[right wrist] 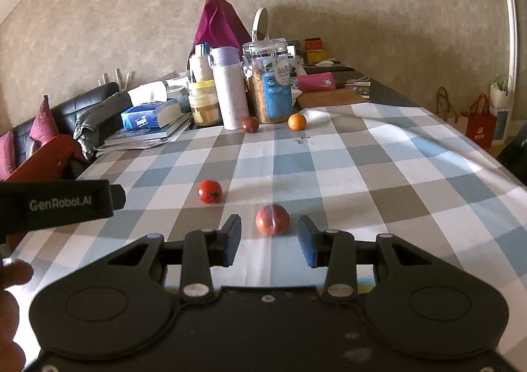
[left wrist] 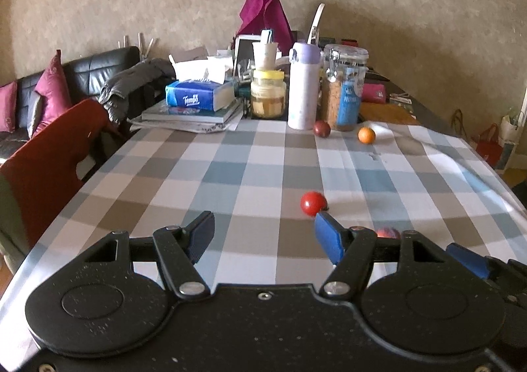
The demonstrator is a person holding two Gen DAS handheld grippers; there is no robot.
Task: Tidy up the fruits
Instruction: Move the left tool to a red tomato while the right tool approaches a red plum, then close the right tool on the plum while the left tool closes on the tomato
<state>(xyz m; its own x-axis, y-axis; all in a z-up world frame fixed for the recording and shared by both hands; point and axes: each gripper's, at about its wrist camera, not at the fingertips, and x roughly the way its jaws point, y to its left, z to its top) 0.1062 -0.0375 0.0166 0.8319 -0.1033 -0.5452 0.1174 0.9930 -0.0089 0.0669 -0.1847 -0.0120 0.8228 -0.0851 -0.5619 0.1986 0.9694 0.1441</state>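
Several fruits lie on the checked tablecloth (right wrist: pixel 362 174). A reddish peach-like fruit (right wrist: pixel 272 219) sits just ahead of my open right gripper (right wrist: pixel 269 242), between its fingertips' line, not touched. A red tomato (right wrist: pixel 209 191) lies to its left; in the left wrist view the tomato (left wrist: pixel 313 203) is just beyond the right fingertip of my open, empty left gripper (left wrist: pixel 263 238). A dark plum (right wrist: pixel 250 124) and an orange (right wrist: pixel 297 121) lie at the far end. The peach-like fruit peeks out behind the left gripper's linkage (left wrist: pixel 388 233).
Clutter stands at the table's far end: a white-lilac flask (right wrist: pixel 229 89), a glass jar with blue label (right wrist: pixel 270 82), a yellow-lidded jar (right wrist: pixel 204 102), a tissue pack on books (right wrist: pixel 151 118). A red chair (left wrist: pixel 49 161) stands at the left edge.
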